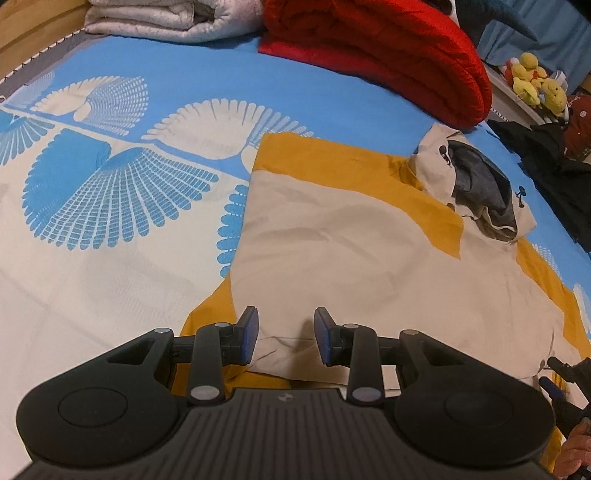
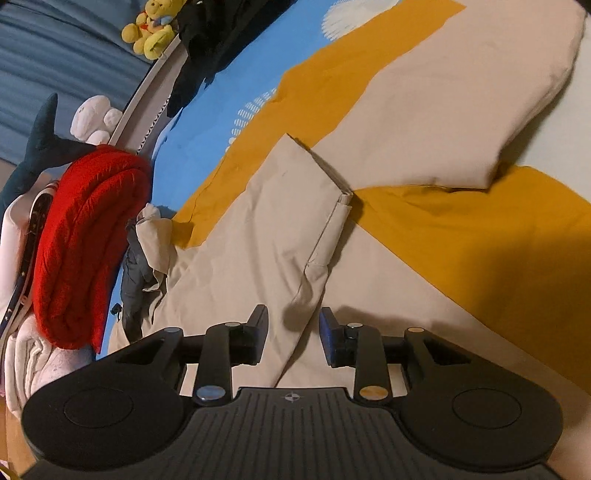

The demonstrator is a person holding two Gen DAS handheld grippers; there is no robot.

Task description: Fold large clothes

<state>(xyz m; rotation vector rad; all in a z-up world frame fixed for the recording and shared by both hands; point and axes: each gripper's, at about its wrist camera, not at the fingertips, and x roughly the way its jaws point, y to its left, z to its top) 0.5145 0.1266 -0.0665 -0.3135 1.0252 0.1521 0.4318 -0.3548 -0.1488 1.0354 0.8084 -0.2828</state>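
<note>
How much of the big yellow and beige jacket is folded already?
Done: one beige sleeve lies folded across the yellow and beige hooded jacket spread on the blue patterned bedsheet. In hand: nothing; the right gripper stands open over that sleeve, and the left gripper is open at the jacket's edge. Left: the body is flat and the hood sticks out.

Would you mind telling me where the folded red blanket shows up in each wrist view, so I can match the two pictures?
Left wrist view: red blanket at the top, right of centre, beyond the beige and yellow jacket.
Right wrist view: it lies at the left edge, mid-height.
Shared landmark: the yellow plush toys.
</note>
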